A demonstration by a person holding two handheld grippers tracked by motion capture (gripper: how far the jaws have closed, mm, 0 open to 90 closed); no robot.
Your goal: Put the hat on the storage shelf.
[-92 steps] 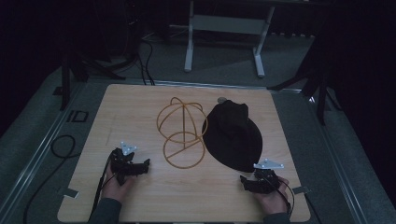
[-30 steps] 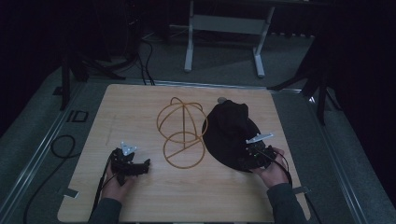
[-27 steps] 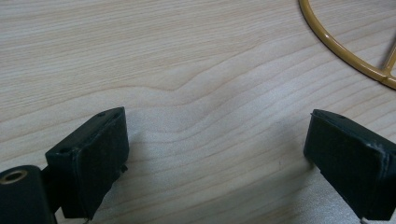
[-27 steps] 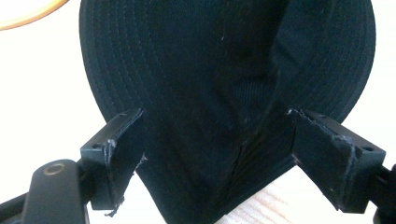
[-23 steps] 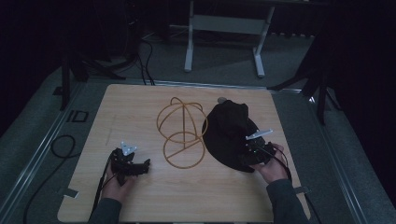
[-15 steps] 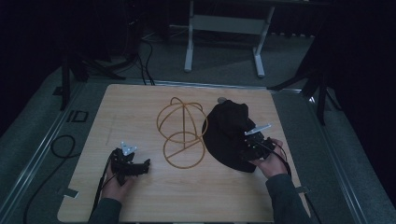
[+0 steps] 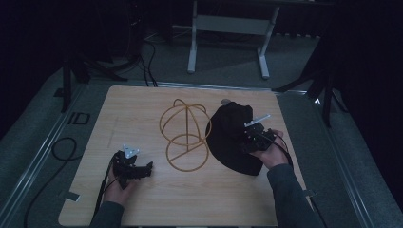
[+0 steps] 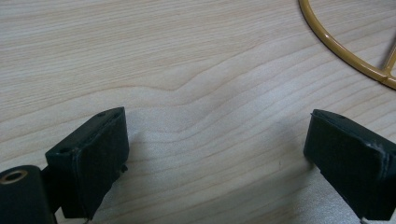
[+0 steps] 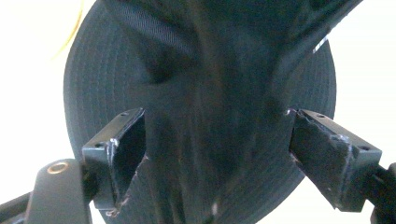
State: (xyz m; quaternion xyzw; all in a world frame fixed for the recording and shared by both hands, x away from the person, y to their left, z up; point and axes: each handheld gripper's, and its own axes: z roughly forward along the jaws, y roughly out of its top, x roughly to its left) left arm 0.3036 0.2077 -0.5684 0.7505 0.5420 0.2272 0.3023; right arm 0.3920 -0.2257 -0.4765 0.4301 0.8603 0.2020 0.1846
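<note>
1. Dark floor, trailing cables and a pale metal frame [image 7: 228, 28] ring a light wooden surface [image 7: 142, 109] that carries everything in play.
2. Largest on it is the black cap [image 7: 231, 135], lying right of centre with its crown toward the far edge and its stitched brim [image 9: 79, 93] nearer the person. It looks soft and slack, of ribbed dark fabric, with a small button on top.
3. Just beside it on the left stands a gold wire hat stand [image 7: 184, 134], a round base ring with arched hoops rising from it; the cap's left edge lies close to or against the hoops, and I cannot tell which.
4. Over the cap's right side sits the right tool [image 7: 252, 137], its jaws spread wide on either side of the fabric in the right gripper view, not yet pinching it.
5. Near the front left, the left tool [image 7: 142, 170] rests low over bare wood, jaws wide apart and holding nothing.
6. Risk, as I judge it: closing on loose crown cloth could grab a thin fold that slips out, or drag the cap into the light stand and tip it, since the other tool is not steadying it.
</note>
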